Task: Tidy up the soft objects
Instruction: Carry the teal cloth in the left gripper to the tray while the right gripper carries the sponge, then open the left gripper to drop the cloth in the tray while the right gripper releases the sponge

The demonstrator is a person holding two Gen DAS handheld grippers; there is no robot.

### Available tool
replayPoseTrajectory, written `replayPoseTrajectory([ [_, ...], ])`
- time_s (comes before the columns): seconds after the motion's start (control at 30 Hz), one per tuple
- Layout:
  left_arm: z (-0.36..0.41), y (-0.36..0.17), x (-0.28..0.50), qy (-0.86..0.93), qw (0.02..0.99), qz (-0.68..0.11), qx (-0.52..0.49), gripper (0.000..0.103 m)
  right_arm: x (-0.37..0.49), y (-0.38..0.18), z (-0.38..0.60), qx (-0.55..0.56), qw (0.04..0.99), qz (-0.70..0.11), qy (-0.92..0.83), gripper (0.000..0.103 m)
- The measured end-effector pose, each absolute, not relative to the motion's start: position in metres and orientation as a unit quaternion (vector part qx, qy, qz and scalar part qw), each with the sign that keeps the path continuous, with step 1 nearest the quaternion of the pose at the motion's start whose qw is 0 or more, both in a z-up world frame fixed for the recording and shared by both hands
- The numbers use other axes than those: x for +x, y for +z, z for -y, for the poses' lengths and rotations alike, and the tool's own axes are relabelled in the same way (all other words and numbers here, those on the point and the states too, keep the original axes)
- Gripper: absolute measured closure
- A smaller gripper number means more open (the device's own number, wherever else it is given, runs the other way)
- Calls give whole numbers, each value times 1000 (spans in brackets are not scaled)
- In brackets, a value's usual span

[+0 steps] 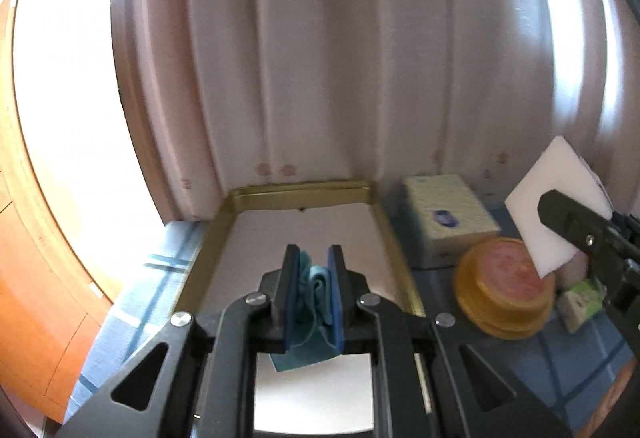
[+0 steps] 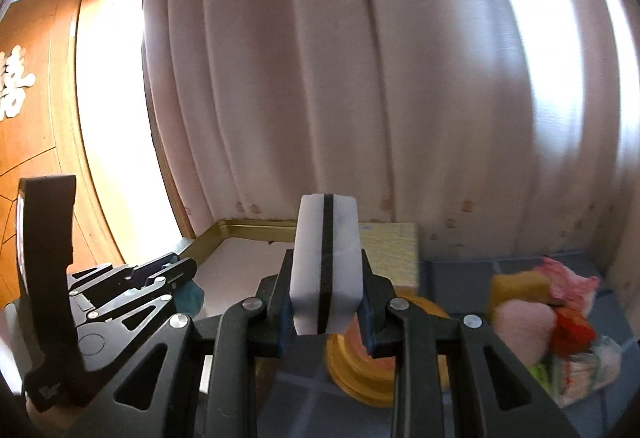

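My left gripper is shut on a folded teal cloth and holds it above a gold-rimmed tray with a white floor. My right gripper is shut on a white sponge with a black middle layer, raised above the table. That sponge and the right gripper also show at the right of the left wrist view. The left gripper with the teal cloth shows at the left of the right wrist view, over the tray.
A yellow tissue box stands right of the tray. A yellow round dish with a pink centre sits in front of it. A pile of soft items, pink, yellow and red, lies at the right on a blue checked cloth. A pale curtain hangs behind.
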State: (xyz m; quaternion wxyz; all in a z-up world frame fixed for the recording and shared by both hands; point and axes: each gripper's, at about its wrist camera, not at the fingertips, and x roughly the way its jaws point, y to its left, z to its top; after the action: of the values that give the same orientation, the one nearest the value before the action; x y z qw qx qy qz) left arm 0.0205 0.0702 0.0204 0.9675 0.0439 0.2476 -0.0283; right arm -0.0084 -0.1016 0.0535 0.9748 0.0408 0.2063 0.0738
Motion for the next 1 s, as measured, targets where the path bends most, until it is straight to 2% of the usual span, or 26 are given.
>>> replayPoseTrajectory([
  [0.37,-113,6,49,21,963,-267,29,91,45,27,59,43,965,-240,93,74],
  [1.0,-133,-15,85,52,951,-305,1,91,89,5,35,37,949,-290,115,74],
])
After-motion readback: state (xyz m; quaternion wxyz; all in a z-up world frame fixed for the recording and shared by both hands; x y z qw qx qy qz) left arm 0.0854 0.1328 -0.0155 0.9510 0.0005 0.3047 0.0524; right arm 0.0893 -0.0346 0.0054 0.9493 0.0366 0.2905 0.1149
